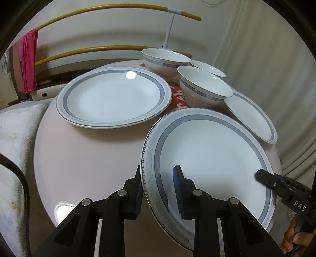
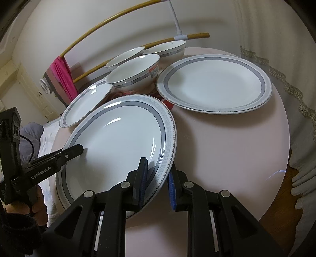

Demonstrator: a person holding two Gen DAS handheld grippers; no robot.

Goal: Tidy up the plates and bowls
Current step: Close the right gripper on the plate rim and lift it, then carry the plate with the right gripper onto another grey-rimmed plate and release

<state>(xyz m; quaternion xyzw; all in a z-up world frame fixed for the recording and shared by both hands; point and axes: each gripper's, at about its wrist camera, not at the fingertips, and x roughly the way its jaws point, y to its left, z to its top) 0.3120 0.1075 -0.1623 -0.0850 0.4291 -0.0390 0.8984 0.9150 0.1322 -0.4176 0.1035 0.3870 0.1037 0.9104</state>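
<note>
The large plate (image 1: 213, 158) with a grey band and a key-pattern rim sits at the near side of the round pink table (image 1: 83, 158), tilted, its near edge lifted off the tabletop. The left gripper (image 1: 160, 189) straddles the plate's rim: 1 blue-padded finger lies outside and under the edge, the other over the inner face, and the pads appear to be pressing the rim, though the contact under the edge is hidden. The right gripper (image 2: 158, 183) is clamped on the opposite side of the same plate (image 2: 118, 142), 1 finger on the white face and 1 below the rim. Each gripper's tip also shows in the other wrist's view, resting at the plate's edge, with a hand (image 2: 37, 205) behind it.

Farther back, a second large plate (image 1: 113, 96) lies flat on the table, apart from the held one. A smaller plate (image 1: 250, 116) lies on the other side, its edge overhanging the table. Between and behind them stand 3 white bowls (image 1: 203, 87) with grey bands, close together, over a red printed patch on the tabletop. Behind the table, a pink cloth (image 1: 29, 61) hangs on a yellow rail (image 1: 98, 11).
</note>
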